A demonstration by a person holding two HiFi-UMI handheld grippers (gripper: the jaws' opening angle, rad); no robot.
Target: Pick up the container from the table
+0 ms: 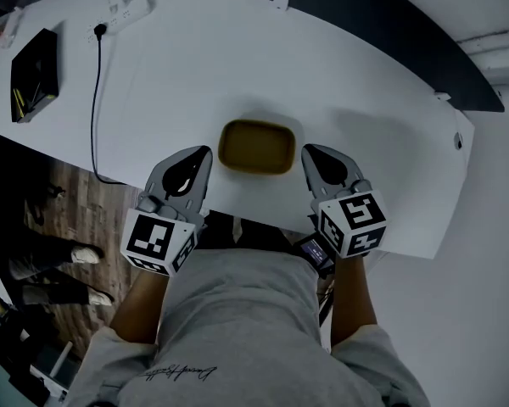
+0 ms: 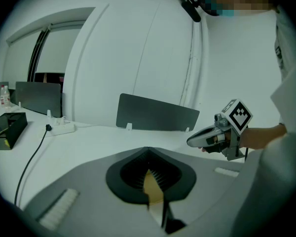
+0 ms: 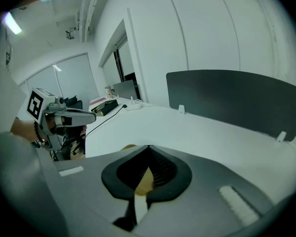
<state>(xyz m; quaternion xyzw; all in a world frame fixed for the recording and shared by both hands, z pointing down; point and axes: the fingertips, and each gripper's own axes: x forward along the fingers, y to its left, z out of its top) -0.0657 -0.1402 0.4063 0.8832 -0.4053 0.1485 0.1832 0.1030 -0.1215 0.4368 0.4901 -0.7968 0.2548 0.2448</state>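
Head view: the shallow yellow-brown container rests on the white table, just right of the left gripper and just left of the right gripper. Both grippers' jaws are together, gripping nothing.

No word or number can be read with certainty. A line of dark cursive print stands on the near part of the person's grey shirt, but it is too small to read. The white cube on the left hand-held gripper and the white cube on the right hand-held gripper carry only black square marker patterns, no letters.
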